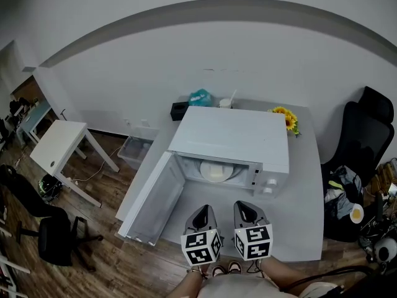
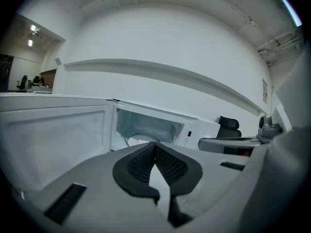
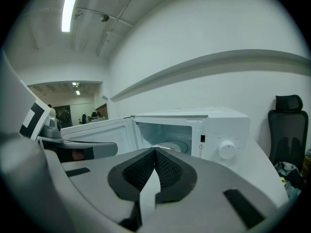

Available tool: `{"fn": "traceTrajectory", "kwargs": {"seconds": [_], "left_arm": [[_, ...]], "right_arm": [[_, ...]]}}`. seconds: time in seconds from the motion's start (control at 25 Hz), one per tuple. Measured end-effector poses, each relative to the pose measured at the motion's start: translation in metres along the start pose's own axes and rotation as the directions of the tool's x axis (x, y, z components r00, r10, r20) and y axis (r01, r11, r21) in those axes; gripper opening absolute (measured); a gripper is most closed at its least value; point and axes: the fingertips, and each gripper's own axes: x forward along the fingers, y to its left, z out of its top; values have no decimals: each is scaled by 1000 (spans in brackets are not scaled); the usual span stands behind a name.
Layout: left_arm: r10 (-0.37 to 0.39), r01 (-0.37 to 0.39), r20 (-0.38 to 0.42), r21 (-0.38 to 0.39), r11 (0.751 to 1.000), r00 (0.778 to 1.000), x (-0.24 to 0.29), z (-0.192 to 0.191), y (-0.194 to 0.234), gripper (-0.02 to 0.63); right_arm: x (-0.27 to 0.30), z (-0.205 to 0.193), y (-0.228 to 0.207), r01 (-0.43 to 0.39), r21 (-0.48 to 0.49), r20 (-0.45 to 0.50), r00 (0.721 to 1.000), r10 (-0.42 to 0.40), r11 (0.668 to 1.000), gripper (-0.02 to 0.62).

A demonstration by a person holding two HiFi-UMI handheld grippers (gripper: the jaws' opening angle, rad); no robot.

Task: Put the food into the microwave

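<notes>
A white microwave (image 1: 229, 138) stands on the grey table (image 1: 304, 210) with its door (image 1: 152, 200) swung open to the left. Inside, on the turntable, lies a pale round plate of food (image 1: 216, 171). My left gripper (image 1: 203, 211) and right gripper (image 1: 245, 207) hover side by side in front of the open cavity, a short way back from it. Both are shut with nothing between the pads. The left gripper (image 2: 155, 144) points at the cavity (image 2: 146, 127). The right gripper (image 3: 155, 150) faces the cavity and the control knob (image 3: 227, 150).
Behind the microwave are a teal bag (image 1: 200, 98), a black box (image 1: 179, 110) and sunflowers (image 1: 286, 118). A black chair (image 1: 366, 135) stands to the right of the table. On the floor to the left are a plastic bin (image 1: 133, 151), a small white table (image 1: 59, 144) and an office chair (image 1: 49, 228).
</notes>
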Motion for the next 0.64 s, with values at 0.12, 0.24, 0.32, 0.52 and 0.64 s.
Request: {"fn": "traceTrajectory", "kwargs": {"seconds": [0.12, 0.24, 0.32, 0.52, 0.64], "left_arm": [[0, 0, -1, -2, 1000, 1000, 0, -2, -2, 3], [0, 0, -4, 1, 1000, 1000, 1, -4, -5, 3], [-1, 1, -7, -1, 1000, 1000, 2, -5, -6, 3], [-3, 3, -10, -4, 1000, 1000, 4, -5, -8, 3], [-4, 4, -9, -4, 1000, 1000, 5, -4, -8, 3]], "right_arm": [[-2, -1, -2, 7, 3, 1, 1000, -7, 1000, 15], [-4, -4, -6, 15, 2, -5, 1000, -15, 1000, 15], [-4, -4, -8, 19, 3, -7, 1000, -19, 1000, 15], [-5, -5, -12, 32, 2, -12, 999, -32, 999, 15], [-5, -4, -14, 41, -1, -13, 999, -41, 999, 15]]}}
